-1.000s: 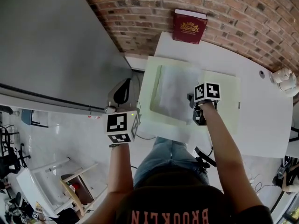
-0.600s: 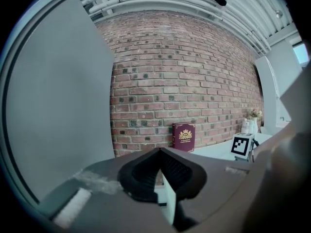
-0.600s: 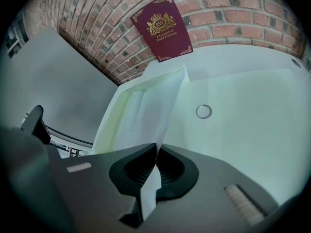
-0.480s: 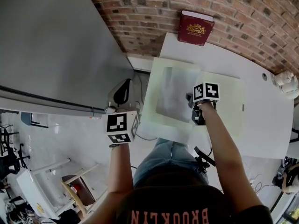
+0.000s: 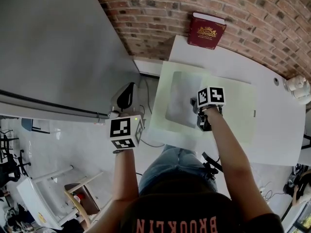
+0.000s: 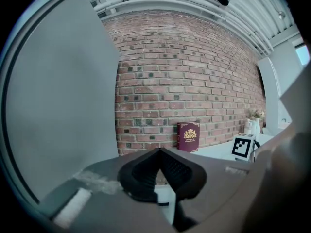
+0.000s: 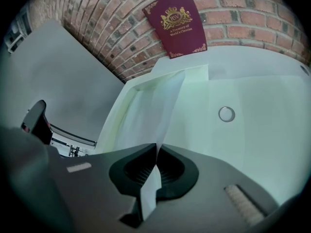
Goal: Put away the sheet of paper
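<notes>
1. Our right gripper is clenched on the sheet of paper, held over the green folder's left half.
2. Our left gripper is closed on nothing, left of the folder.

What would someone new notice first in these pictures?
The right gripper is shut on the edge of a white sheet of paper, over a pale green folder spread on the white table. Behind, a dark red book leans against the brick wall. The left gripper hangs shut and empty, off the table's left side.
</notes>
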